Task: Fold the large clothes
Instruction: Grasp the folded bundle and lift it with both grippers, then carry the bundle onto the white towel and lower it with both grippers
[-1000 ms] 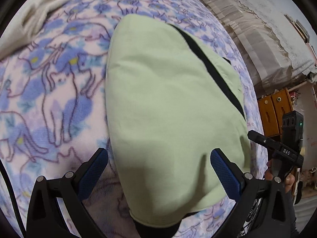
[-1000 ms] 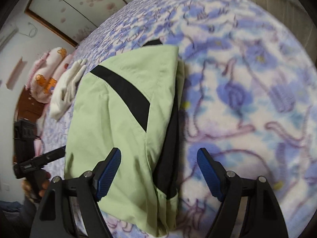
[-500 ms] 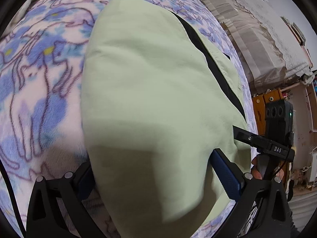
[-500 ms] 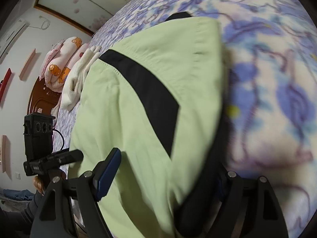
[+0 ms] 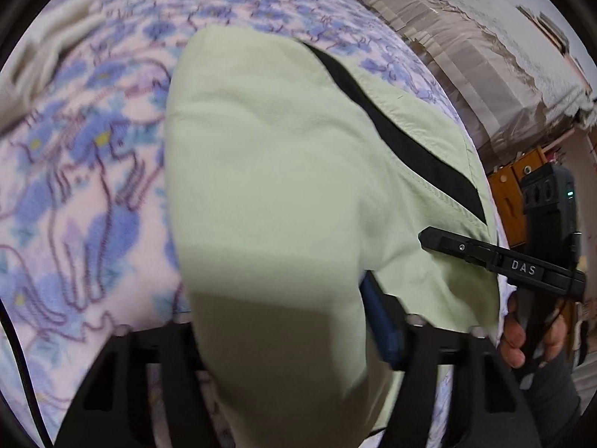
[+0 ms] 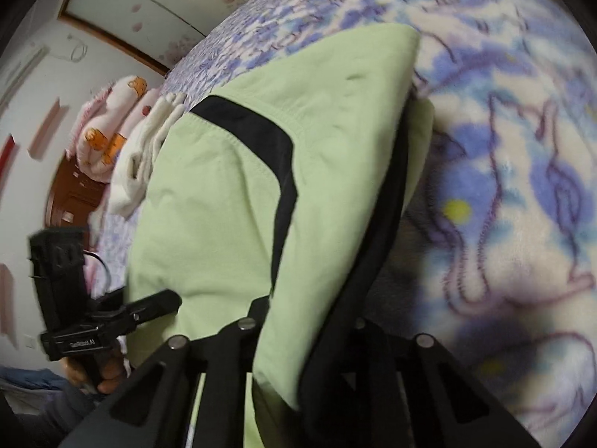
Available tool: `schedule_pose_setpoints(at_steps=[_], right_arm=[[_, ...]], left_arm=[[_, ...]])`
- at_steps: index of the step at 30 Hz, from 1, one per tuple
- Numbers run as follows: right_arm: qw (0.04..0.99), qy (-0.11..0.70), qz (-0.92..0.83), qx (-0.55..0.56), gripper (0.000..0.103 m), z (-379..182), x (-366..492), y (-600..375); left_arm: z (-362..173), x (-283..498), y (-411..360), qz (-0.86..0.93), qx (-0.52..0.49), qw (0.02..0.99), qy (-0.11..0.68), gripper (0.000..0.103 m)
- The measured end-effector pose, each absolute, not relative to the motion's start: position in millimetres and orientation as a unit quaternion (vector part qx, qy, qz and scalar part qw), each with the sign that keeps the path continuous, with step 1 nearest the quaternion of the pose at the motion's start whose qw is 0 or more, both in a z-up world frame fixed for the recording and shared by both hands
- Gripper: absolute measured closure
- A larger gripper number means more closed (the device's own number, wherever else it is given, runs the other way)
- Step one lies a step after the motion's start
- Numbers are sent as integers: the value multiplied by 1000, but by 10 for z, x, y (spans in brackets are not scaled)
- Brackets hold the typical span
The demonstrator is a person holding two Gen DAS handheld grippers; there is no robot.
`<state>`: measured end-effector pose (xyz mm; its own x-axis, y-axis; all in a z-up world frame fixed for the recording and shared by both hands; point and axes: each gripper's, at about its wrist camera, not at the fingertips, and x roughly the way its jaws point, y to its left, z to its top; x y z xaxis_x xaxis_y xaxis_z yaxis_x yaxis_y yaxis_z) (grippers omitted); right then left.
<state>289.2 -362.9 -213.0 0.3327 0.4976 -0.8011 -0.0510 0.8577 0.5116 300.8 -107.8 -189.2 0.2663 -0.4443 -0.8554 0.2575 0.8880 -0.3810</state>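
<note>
A light green garment [image 5: 283,186] with a black stripe [image 5: 395,138] lies folded on a blue-and-pink cat-print blanket [image 5: 74,194]. My left gripper [image 5: 287,339] is shut on the garment's near edge; cloth bulges up between its jaws and hides the left finger. In the right wrist view the same garment [image 6: 224,201] fills the middle, and my right gripper [image 6: 298,339] is shut on its near edge where green cloth meets black lining [image 6: 373,261]. Each gripper shows in the other's view, at the garment's opposite side.
A cream cloth [image 6: 145,156] and a pink bear-print bundle [image 6: 108,127] lie at the far end of the bed. A draped cover [image 5: 466,56] and orange furniture [image 5: 511,194] stand beyond the bed's right side. The blanket [image 6: 522,186] extends right of the garment.
Both grippers moved forward onto the garment's near edge and closed on it. The cloth now bunches up between the jaws of each.
</note>
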Motion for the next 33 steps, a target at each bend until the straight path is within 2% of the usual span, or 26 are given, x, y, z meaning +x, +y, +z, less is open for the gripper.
schedule_pose_setpoints(at_steps=[3, 6, 21, 33], right_arm=[[811, 536, 163, 170, 92, -1907, 2810, -3472], [823, 524, 159, 148, 93, -1681, 2711, -3335], [841, 480, 217, 127, 93, -762, 2170, -2303], [835, 467, 272, 103, 93, -328, 2121, -1083]], left_arm=[[-1713, 2922, -1068, -219, -68, 804, 549, 62], [-1523, 2813, -1002, -216, -58, 814, 536, 65], [-469, 2102, 192, -191, -50, 844, 498, 66], [9, 1838, 1427, -143, -44, 865, 479, 66]])
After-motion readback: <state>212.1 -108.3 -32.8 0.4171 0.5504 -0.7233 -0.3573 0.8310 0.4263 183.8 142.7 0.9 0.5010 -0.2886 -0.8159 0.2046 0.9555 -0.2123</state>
